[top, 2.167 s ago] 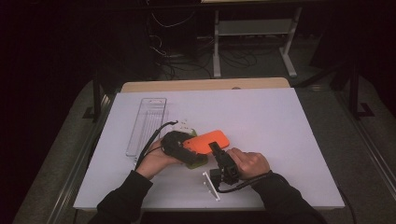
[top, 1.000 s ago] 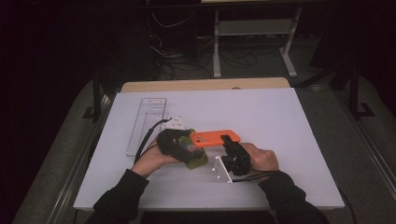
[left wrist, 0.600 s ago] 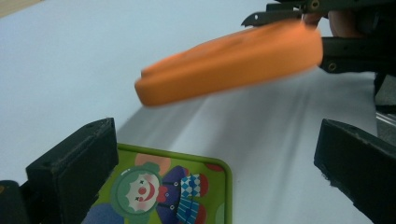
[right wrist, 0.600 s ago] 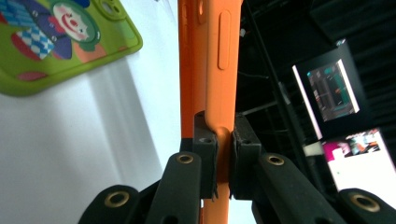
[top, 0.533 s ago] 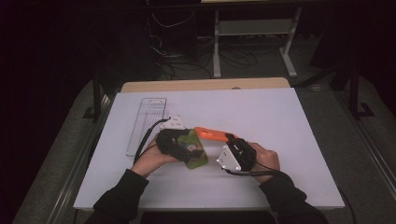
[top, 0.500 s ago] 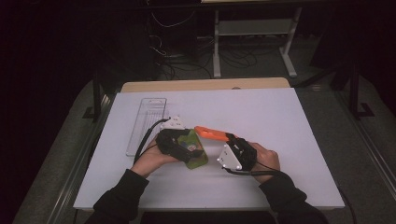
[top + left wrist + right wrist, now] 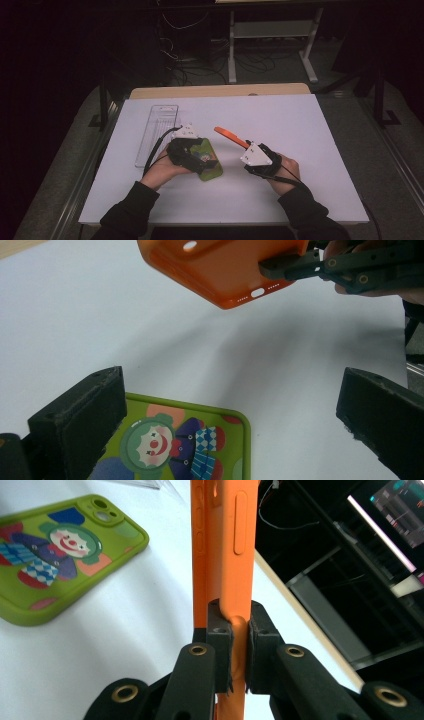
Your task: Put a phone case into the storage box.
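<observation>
An orange phone case [image 7: 229, 135] hangs tilted above the white table top, and my right gripper [image 7: 246, 147] is shut on its lower edge. In the right gripper view the pads pinch the orange case [image 7: 225, 540] edge-on at my right gripper [image 7: 233, 616]. A green phone case with a clown print [image 7: 212, 165] lies flat on the table. My left gripper [image 7: 198, 155] rests over its left part, jaws open. In the left gripper view the green case [image 7: 185, 445] lies low between the wide-apart jaws of my left gripper [image 7: 230, 390], with the orange case [image 7: 225, 270] held up beyond it.
A clear plastic tray [image 7: 157, 127] lies at the back left of the white table top [image 7: 310, 130]. A wooden strip [image 7: 215, 91] runs along the far edge. Desk legs and cables stand in the dark behind.
The right gripper has carried the orange case up and to the right, off the green case, turning it on edge. The left hand has stayed put on the green case.
</observation>
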`<action>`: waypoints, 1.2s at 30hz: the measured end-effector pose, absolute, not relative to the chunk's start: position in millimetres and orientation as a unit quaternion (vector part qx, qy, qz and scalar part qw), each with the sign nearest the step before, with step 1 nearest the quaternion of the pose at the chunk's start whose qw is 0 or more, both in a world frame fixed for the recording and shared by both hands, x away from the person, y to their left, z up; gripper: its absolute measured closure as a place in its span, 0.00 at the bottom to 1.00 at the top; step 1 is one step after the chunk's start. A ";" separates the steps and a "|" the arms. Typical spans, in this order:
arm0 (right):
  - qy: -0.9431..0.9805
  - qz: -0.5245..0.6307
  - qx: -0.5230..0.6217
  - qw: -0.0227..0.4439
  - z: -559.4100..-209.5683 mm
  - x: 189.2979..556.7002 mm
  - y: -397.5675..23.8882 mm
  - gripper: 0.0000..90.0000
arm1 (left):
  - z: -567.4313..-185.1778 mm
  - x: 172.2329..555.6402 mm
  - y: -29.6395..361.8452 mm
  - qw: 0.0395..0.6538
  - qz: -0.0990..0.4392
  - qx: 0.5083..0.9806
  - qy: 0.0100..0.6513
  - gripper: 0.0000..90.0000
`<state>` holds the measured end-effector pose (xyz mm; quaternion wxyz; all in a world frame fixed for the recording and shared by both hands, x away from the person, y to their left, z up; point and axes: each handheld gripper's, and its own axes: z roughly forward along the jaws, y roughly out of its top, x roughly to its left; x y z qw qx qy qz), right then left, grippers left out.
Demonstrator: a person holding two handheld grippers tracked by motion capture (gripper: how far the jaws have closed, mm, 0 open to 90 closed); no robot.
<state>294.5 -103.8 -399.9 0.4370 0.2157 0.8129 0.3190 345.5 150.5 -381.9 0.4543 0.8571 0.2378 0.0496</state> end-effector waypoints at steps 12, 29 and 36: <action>0.800 0.377 0.298 0.359 -395.8 301.4 -113.6 0.91 | -383.5 344.9 148.7 0.460 0.045 0.851 0.248 0.00; 0.766 0.442 0.395 0.248 -398.0 307.6 -119.1 0.91 | -377.3 346.8 152.4 0.482 0.065 0.827 0.280 0.00; 0.750 0.463 0.409 0.238 -398.9 305.1 -108.2 0.91 | -373.7 349.2 155.3 0.510 0.065 0.805 0.297 0.00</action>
